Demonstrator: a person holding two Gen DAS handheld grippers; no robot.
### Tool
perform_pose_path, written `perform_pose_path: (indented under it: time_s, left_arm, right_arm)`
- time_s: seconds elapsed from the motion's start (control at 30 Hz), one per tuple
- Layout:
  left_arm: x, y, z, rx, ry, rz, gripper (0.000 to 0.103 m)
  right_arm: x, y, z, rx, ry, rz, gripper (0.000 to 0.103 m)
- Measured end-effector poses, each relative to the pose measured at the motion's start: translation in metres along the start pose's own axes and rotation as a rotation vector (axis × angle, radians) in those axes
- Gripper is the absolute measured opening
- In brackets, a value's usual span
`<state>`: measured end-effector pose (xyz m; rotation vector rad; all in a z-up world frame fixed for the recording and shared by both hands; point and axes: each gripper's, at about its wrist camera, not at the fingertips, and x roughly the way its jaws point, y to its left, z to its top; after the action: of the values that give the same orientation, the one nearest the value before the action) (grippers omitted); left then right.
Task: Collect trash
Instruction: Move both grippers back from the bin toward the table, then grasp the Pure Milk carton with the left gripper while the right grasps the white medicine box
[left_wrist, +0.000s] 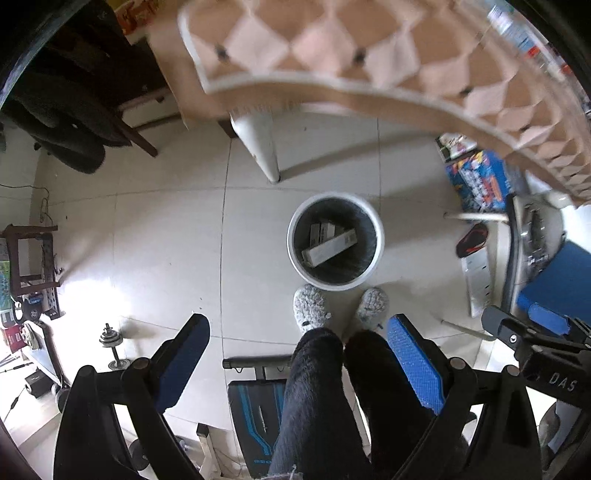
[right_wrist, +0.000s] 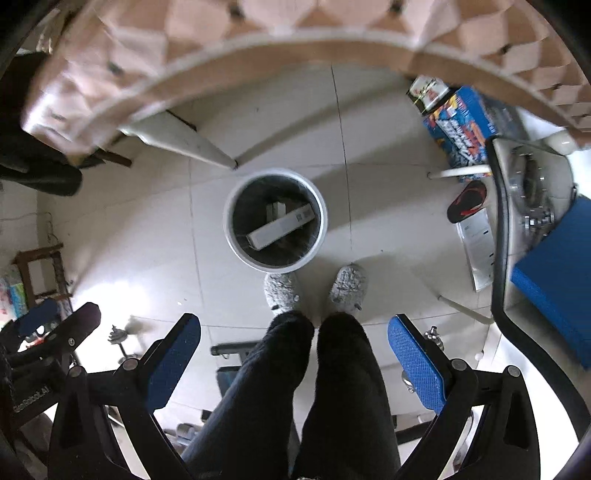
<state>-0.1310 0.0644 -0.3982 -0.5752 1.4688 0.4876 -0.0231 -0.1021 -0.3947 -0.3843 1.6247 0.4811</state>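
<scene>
- Both cameras look straight down at the floor, where a white bin (left_wrist: 335, 242) stands just in front of the person's slippers (left_wrist: 311, 308).
- The left gripper (left_wrist: 299, 363) is wide open and holds nothing; between its blue pads only the legs (left_wrist: 317, 398) and the floor show.
- The right gripper (right_wrist: 294, 363) is also wide open and empty.
- Inside the bin, on the dark liner, a long pale box (left_wrist: 330, 246) lies slanted, and at least one smaller box lies under it. So I judge that some trash is already collected.
- What is left is hard to say. A flat white pack (right_wrist: 476, 245) and a red-black slipper (right_wrist: 466, 201) lie on the floor to the right of the bin, under the table (right_wrist: 258, 40), but I cannot tell if they count as trash.
- The table top is blurred, so any trash on it cannot be read.
</scene>
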Motion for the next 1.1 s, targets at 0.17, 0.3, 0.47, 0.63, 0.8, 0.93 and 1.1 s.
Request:
perform_pose_path:
  time_s: [0.17, 0.3, 0.47, 0.63, 0.8, 0.93, 1.1]
  left_arm:
    - [-0.063, -0.007, 0.024, 0.005, -0.108, -0.014, 0.099]
    - [-0.100, -0.031, 0.063, 0.023, -0.203, -0.031, 0.099]
    - [-0.127, -0.089, 0.123, 0.089, -0.316, -0.029, 0.103]
    - [-0.109, -0.146, 0.195, 0.140, -0.377, 0.057, 0.103]
    - [-0.064, -0.175, 0.258, 0.050, -0.276, 0.107, 0.103]
    - [-0.034, -0.188, 0.286, -0.015, -0.209, 0.136, 0.103]
    - [-0.016, -0.200, 0.304, -0.039, -0.172, 0.179, 0.103]
  right_arm:
    - [-0.077, -0.005, 0.015, 0.058, -0.082, 0.073, 0.102]
    - [-0.138, -0.032, 0.052, 0.124, -0.183, 0.099, 0.102]
    - [-0.191, -0.085, 0.116, 0.155, -0.264, 0.069, 0.102]
    - [-0.206, -0.124, 0.210, 0.011, -0.229, -0.049, 0.102]
    - [-0.182, -0.134, 0.318, -0.262, -0.124, -0.211, 0.102]
    - [-0.149, -0.119, 0.385, -0.548, -0.010, -0.327, 0.102]
    - [-0.113, -0.100, 0.425, -0.871, 0.074, -0.455, 0.102]
